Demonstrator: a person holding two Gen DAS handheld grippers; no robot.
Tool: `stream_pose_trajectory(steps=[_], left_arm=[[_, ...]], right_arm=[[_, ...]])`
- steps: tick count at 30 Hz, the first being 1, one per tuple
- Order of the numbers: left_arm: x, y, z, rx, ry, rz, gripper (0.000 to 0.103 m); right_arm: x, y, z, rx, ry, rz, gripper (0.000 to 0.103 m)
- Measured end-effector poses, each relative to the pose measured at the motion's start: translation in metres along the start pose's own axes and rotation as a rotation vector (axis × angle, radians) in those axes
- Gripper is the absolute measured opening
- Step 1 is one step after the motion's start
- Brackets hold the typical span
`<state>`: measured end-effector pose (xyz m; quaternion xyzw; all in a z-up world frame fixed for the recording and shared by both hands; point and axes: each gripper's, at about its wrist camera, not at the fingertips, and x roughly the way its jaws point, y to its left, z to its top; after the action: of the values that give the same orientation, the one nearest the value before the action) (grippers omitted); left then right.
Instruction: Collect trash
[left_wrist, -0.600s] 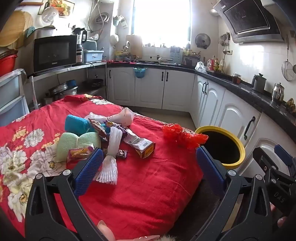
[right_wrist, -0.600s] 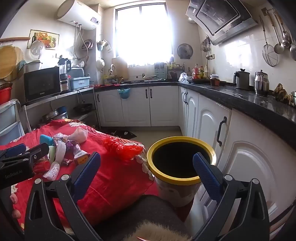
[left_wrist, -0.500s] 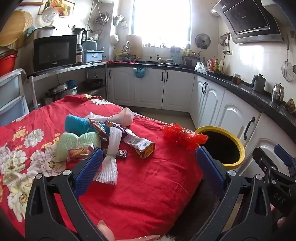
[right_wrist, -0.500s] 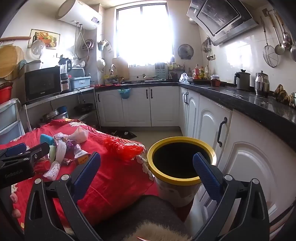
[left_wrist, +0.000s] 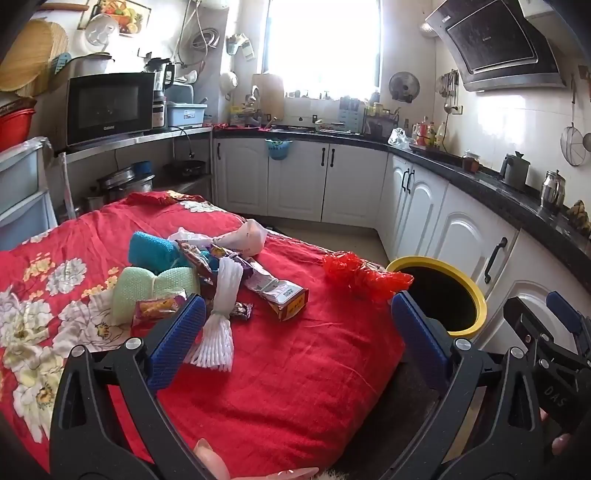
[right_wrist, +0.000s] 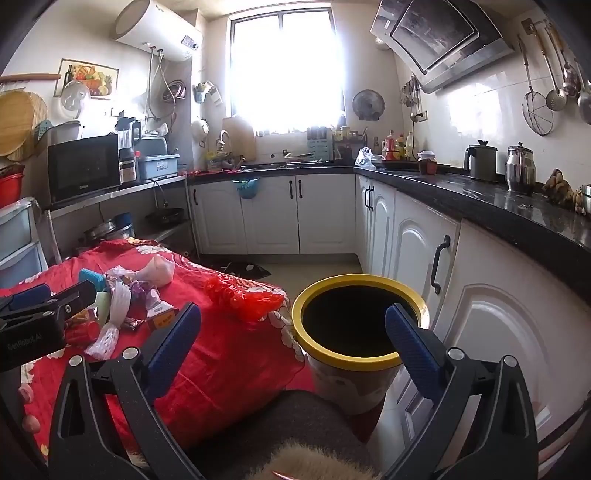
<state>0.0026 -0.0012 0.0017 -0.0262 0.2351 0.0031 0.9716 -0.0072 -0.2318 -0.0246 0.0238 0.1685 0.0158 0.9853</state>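
A pile of trash lies on the red flowered tablecloth (left_wrist: 288, 369): a white foam net (left_wrist: 221, 314), a flattened carton (left_wrist: 282, 295), snack wrappers (left_wrist: 157, 306), green (left_wrist: 147, 284) and teal (left_wrist: 151, 251) sponges, a pink bag (left_wrist: 251, 236). A crumpled red plastic bag (left_wrist: 364, 275) lies near the table's right edge, also in the right wrist view (right_wrist: 243, 297). A yellow-rimmed bin (right_wrist: 354, 325) stands right of the table. My left gripper (left_wrist: 295, 332) is open and empty over the table's front. My right gripper (right_wrist: 291, 336) is open and empty before the bin.
White cabinets (right_wrist: 413, 266) under a black counter (right_wrist: 498, 206) run along the right and back. A microwave (left_wrist: 109, 107) sits on a shelf at the left. A dark cushioned seat (right_wrist: 288, 424) is below the right gripper.
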Motion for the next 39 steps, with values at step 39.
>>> stream_pose_trajectory(steps=[39], left_arm=[[-0.0043, 0.0034, 0.0027, -0.005, -0.012, -0.005, 0.093]], right_arm=[[-0.0024, -0.0017, 0.0011, 0.005, -0.006, -0.003, 0.097]])
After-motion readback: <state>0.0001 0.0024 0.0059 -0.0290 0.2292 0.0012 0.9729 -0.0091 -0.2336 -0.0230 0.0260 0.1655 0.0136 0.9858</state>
